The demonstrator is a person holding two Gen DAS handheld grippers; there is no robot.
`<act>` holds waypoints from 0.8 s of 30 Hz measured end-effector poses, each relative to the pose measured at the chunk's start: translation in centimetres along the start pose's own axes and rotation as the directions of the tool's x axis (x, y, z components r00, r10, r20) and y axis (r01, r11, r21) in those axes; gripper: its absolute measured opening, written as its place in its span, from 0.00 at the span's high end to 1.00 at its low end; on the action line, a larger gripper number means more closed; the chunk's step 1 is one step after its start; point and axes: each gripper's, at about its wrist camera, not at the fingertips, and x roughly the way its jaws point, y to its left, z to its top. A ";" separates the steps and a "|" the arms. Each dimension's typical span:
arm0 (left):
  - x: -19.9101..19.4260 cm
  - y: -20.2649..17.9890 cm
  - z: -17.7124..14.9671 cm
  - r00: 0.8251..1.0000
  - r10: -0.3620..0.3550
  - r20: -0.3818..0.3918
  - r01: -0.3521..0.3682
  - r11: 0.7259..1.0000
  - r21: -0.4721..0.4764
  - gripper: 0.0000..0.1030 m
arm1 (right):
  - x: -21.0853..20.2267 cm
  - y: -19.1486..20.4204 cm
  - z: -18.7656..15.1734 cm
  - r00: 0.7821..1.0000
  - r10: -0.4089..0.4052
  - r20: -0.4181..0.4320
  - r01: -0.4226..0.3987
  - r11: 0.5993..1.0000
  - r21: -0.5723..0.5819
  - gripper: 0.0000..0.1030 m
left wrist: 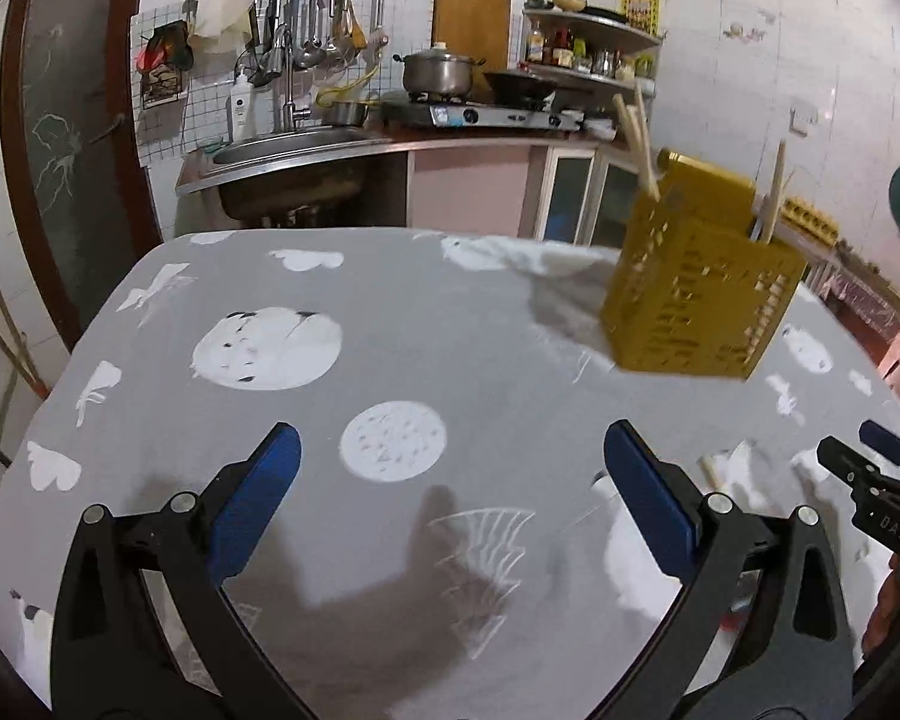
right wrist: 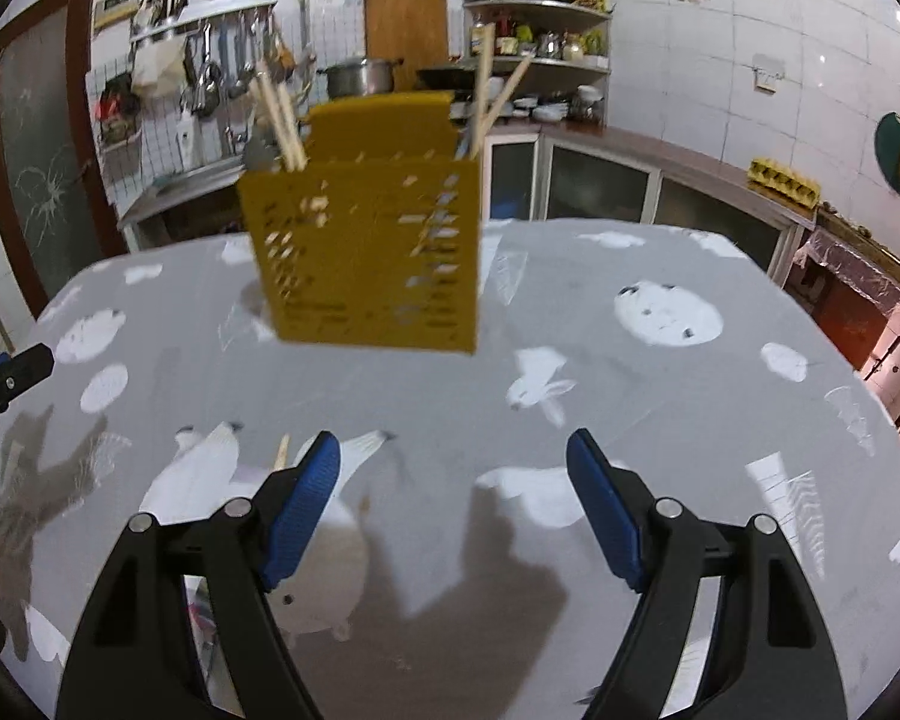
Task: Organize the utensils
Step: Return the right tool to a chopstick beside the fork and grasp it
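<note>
A yellow perforated utensil holder (left wrist: 702,282) stands on the grey patterned table (left wrist: 390,330), with chopsticks (left wrist: 636,138) sticking out of its compartments. In the right wrist view the holder (right wrist: 372,240) stands ahead, slightly left. A loose chopstick (right wrist: 281,451) lies on the table just beyond my right gripper's left finger; its end also shows in the left wrist view (left wrist: 709,471). My left gripper (left wrist: 450,462) is open and empty above the table. My right gripper (right wrist: 453,468) is open and empty; its tip shows in the left wrist view (left wrist: 864,462).
A kitchen counter with a sink (left wrist: 294,144), a stove with a pot (left wrist: 438,69) and shelves runs along the back wall. A glass door (left wrist: 60,138) is at the left. The table edge curves away at the far side.
</note>
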 end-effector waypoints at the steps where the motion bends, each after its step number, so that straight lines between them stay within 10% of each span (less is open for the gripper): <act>1: 0.0 0.0 -0.1 1.000 0.006 -0.001 -0.006 1.000 0.007 0.05 | 0.3 0.6 -0.2 1.000 0.008 -0.009 -0.008 1.000 -0.008 0.25; 11: 1.6 3.0 -0.7 0.997 0.046 -0.066 -0.048 0.999 -0.017 0.05 | 3.1 5.0 -0.4 0.995 0.047 -0.091 -0.052 0.997 -0.060 0.29; 20: 1.9 2.3 -1.2 0.995 0.046 -0.083 -0.047 0.999 -0.009 0.05 | 6.5 7.8 -0.4 0.975 0.051 -0.215 -0.074 0.992 -0.101 0.58; 24: 1.9 1.3 -1.5 0.995 0.034 -0.096 -0.034 0.999 0.000 0.05 | 6.7 7.7 0.0 0.972 0.074 -0.224 -0.095 0.992 -0.087 0.91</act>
